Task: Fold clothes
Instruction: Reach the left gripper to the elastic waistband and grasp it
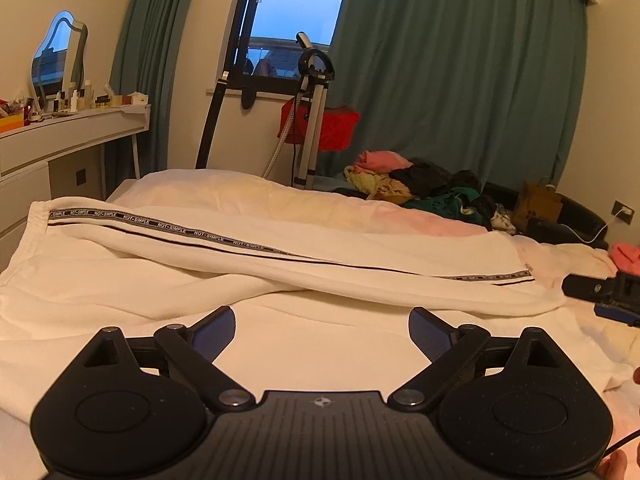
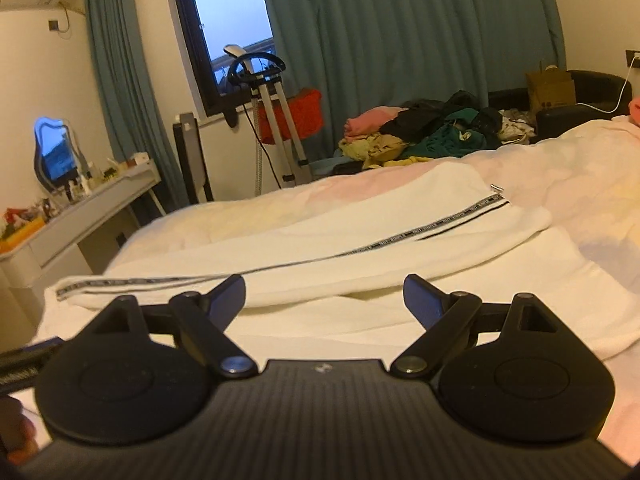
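White trousers (image 1: pixel 248 256) with a black-and-grey lettered side stripe (image 1: pixel 160 226) lie folded lengthwise across the bed. In the right wrist view the same trousers (image 2: pixel 360 240) run from lower left to upper right. My left gripper (image 1: pixel 322 330) hovers above the near edge of the cloth, open, with nothing between its fingers. My right gripper (image 2: pixel 324 298) is also open and empty, raised over the trousers. Part of the right gripper (image 1: pixel 600 290) shows at the right edge of the left wrist view.
A pale bedspread (image 1: pixel 360 356) covers the bed. A heap of mixed clothes (image 1: pixel 424 184) lies at the far side by the teal curtains (image 1: pixel 460 60). A white dressing table (image 1: pixel 68 132) with a mirror and bottles stands on the left. A garment steamer (image 1: pixel 314 120) stands by the window.
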Motion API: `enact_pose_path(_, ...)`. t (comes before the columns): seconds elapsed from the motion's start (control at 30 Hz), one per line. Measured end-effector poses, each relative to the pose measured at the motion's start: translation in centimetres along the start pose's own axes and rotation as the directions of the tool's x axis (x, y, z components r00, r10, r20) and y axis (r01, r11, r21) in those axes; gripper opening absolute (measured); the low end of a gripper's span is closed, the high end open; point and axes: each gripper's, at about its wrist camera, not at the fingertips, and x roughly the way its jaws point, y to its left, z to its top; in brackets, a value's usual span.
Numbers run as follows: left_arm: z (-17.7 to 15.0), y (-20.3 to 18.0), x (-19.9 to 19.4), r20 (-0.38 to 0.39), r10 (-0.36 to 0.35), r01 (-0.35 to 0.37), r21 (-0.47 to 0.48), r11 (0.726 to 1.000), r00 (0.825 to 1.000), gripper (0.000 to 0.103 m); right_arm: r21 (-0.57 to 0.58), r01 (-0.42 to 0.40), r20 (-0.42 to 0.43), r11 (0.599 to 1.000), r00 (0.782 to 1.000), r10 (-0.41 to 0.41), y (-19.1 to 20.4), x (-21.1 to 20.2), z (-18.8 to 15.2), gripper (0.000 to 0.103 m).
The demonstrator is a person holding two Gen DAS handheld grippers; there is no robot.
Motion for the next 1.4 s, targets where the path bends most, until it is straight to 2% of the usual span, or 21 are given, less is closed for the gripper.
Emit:
enact_pose_path(0.23, -1.2, 0.4, 0.8, -0.07, 0.042, -0.041, 0.015, 0.999, 0.997, 0.095, 0.021, 0.04, -0.015, 0.999, 0.999, -0.04, -0.7, 0.6, -0.5, 0.087)
enact_pose_path(0.47, -1.9, 2.3, 1.8, -0.162, 0.098, -0.103, -0.019, 0.995, 0.982, 0.095, 0.041, 0.082, -0.034, 0.996, 0.996, -0.08, -2.1, 1.1, -0.6, 0.087)
enact_pose_path(0.6, -1.6, 4.5, 2.2, -0.229, 0.132, -0.154, -0.082, 0.985, 0.965, 0.095, 0.059, 0.102, -0.071, 0.993, 0.993, -0.097, -3.0, 1.7, -0.7, 0.087)
enact_pose_path(0.73, -0.9, 8.2, 2.4, -0.313, 0.165, -0.231, -0.189, 0.954, 0.935, 0.095, 0.085, 0.115, -0.108, 0.99, 0.989, -0.106, -4.0, 2.3, -0.6, 0.087)
enact_pose_path(0.83, -0.2, 11.9, 2.0, -0.389, 0.166, -0.293, -0.293, 0.91, 0.906, 0.095, 0.119, 0.108, -0.117, 0.987, 0.989, -0.094, -4.7, 2.3, -0.5, 0.087)
enact_pose_path(0.97, 0.8, 17.7, 1.3, -0.504, 0.157, -0.405, -0.429, 0.808, 0.849, 0.095, 0.147, 0.109, -0.126, 0.983, 0.988, -0.091, -5.1, 2.7, -0.5, 0.087)
enact_pose_path(1.0, 1.0, 18.9, 1.0, -0.513, 0.158, -0.425, -0.459, 0.78, 0.843, 0.095, 0.14, 0.11, -0.135, 0.984, 0.987, -0.091, -5.0, 3.0, -0.5, 0.087)
enact_pose_path(1.17, 2.0, 24.3, -1.7, -0.51, 0.178, -0.493, -0.59, 0.639, 0.841, 0.095, 0.127, 0.102, -0.157, 0.987, 0.984, -0.082, -4.7, 3.6, -0.6, 0.087)
enact_pose_path(1.23, 2.0, 25.8, -2.8, -0.514, 0.217, -0.531, -0.609, 0.589, 0.83, 0.095, 0.134, 0.097, -0.152, 0.986, 0.985, -0.076, -4.8, 3.4, -0.6, 0.087)
enact_pose_path(1.37, 1.2, 27.8, -4.3, -0.547, 0.294, -0.614, -0.613, 0.497, 0.784, 0.095, 0.167, 0.087, -0.15, 0.982, 0.987, -0.062, -5.1, 3.1, -0.5, 0.087)
enact_pose_path(1.4, 0.8, 28.4, -4.5, -0.557, 0.288, -0.622, -0.627, 0.47, 0.779, 0.095, 0.178, 0.086, -0.152, 0.98, 0.987, -0.058, -5.3, 3.1, -0.5, 0.087)
